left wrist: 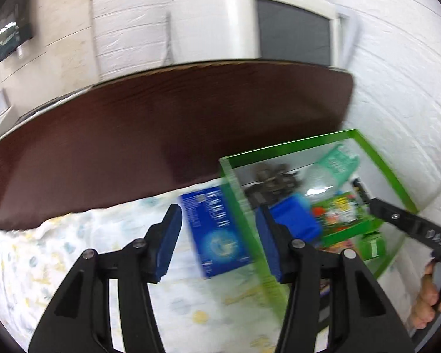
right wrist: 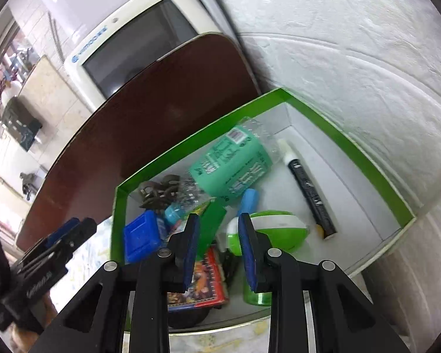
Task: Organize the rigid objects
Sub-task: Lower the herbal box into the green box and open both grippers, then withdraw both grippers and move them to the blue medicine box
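In the left wrist view the left tongs [left wrist: 219, 236] stand wide apart with nothing pressed between their blue pads; behind the gap, in the middle of the frame, a blue box [left wrist: 214, 232] lies flat on a patterned cloth [left wrist: 58, 253], just beside the left wall of a green-rimmed tray [left wrist: 285, 144]. The frame is blurred, so finer detail on the box cannot be read. In the right wrist view the right tongs [right wrist: 219, 248] are set narrow and hang over the lower middle of the tray, with no object visibly gripped between the pads. Inside the tray lie a clear bottle with a teal label [right wrist: 232, 164] at centre, a black marker with a white cap [right wrist: 308, 191] to its right, a green and white ball [right wrist: 279, 229] below them, a small blue case [right wrist: 141, 235] at lower left, a dark toy [right wrist: 158, 191] near the upper left corner, and a colourful card pack [right wrist: 203, 282] at the bottom. A dark brown board [right wrist: 150, 129] leans at upper left, with an old cream monitor [right wrist: 126, 44] behind it.
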Demonstrator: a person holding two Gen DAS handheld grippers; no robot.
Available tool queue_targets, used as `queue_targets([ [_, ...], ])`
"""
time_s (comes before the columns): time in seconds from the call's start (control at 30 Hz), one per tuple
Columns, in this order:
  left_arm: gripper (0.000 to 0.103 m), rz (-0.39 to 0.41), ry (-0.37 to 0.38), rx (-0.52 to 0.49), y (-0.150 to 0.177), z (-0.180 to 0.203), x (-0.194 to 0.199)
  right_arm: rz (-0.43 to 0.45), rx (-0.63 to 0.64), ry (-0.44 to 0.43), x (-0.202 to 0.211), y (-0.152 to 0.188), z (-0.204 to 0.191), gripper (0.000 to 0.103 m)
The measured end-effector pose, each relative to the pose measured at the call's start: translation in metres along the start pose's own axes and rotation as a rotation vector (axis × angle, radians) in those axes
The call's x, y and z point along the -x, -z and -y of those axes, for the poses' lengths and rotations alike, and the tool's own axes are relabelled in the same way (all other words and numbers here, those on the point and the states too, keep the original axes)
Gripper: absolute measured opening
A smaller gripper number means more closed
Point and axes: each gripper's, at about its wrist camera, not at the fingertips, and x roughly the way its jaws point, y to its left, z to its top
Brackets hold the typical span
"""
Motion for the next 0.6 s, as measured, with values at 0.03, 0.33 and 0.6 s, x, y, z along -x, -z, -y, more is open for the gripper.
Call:
queue_targets([
  [0.03, 0.051, -0.013, -0.009, -0.001, 0.005, -0.007, -0.002, -0.005, 0.01, -0.009, -0.001, 0.001, -0.005, 0.028],
  [0.33, 0.05, -0.162, 0.032, -0.125, 0.05, 0.006, -0.042, -0.042, 0.067, -0.021, -0.018, 0.006, -0.04, 0.029],
  [0.6, 0.066, -0.145, 0.058, -0.041, 0.048, -0.023, -0.046, -0.026, 0.126, -0.012, -0.016, 0.006, -0.066, 0.029],
])
